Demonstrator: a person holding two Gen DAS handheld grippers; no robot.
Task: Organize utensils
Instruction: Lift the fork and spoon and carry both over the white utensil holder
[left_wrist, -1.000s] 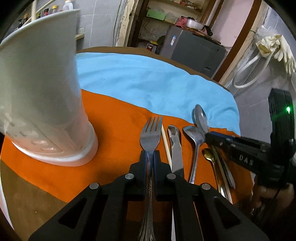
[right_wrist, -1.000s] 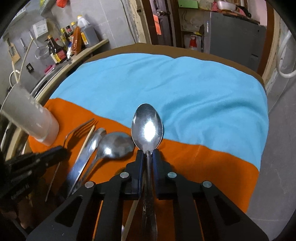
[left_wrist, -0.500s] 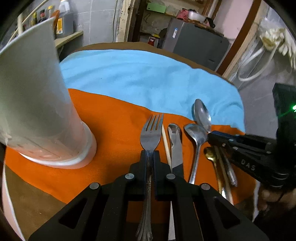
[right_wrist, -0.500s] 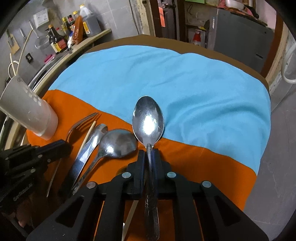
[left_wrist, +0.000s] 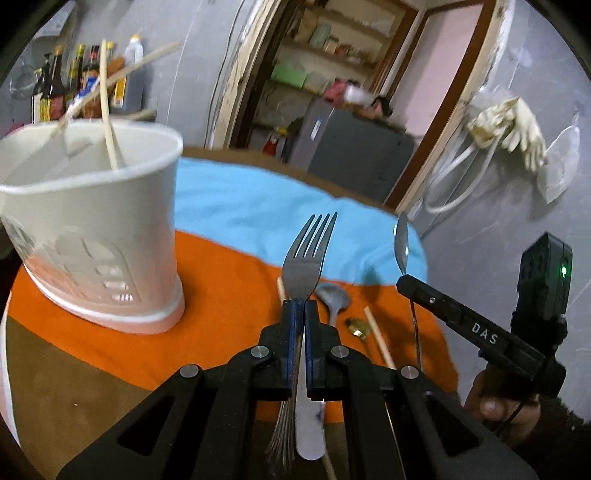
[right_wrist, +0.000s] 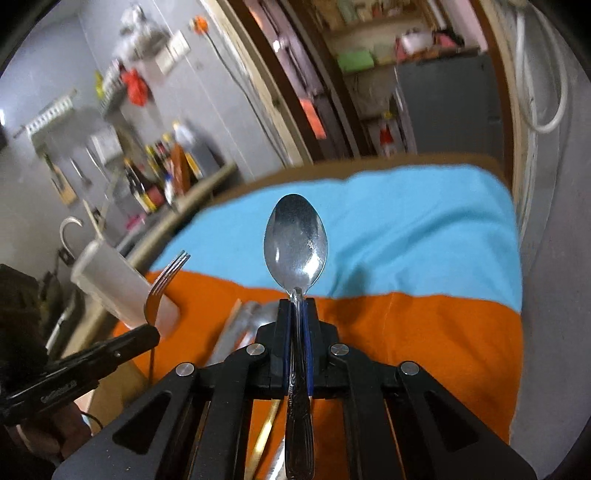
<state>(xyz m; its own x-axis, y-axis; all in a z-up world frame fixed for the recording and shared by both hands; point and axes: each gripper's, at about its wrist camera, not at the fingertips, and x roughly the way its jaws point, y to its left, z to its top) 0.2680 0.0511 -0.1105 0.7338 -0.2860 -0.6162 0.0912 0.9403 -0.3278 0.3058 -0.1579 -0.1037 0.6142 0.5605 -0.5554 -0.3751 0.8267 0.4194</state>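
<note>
My left gripper (left_wrist: 300, 308) is shut on a steel fork (left_wrist: 304, 254) and holds it above the orange cloth (left_wrist: 229, 291), tines forward. The white utensil holder (left_wrist: 96, 229) stands just to its left with chopsticks (left_wrist: 107, 107) inside. My right gripper (right_wrist: 296, 306) is shut on a steel spoon (right_wrist: 295, 243), lifted over the cloth, bowl forward. In the right wrist view the fork (right_wrist: 164, 284) and the holder (right_wrist: 118, 288) show at the left. A spoon (left_wrist: 332, 299), a chopstick (left_wrist: 378, 341), a small gold spoon (left_wrist: 356, 326) and a knife (left_wrist: 309, 424) lie on the cloth.
A blue cloth (left_wrist: 258, 218) covers the far part of the round table. Bottles (left_wrist: 66, 88) stand on a counter behind the holder. A doorway with shelves and a grey cabinet (left_wrist: 351, 147) lie beyond the table. The table edge (left_wrist: 33, 369) is near at the left.
Both grippers have risen from the cloth, lifting the fork and the spoon clear of the other utensils. The views now tilt up toward the room, and the holder's open top shows.
</note>
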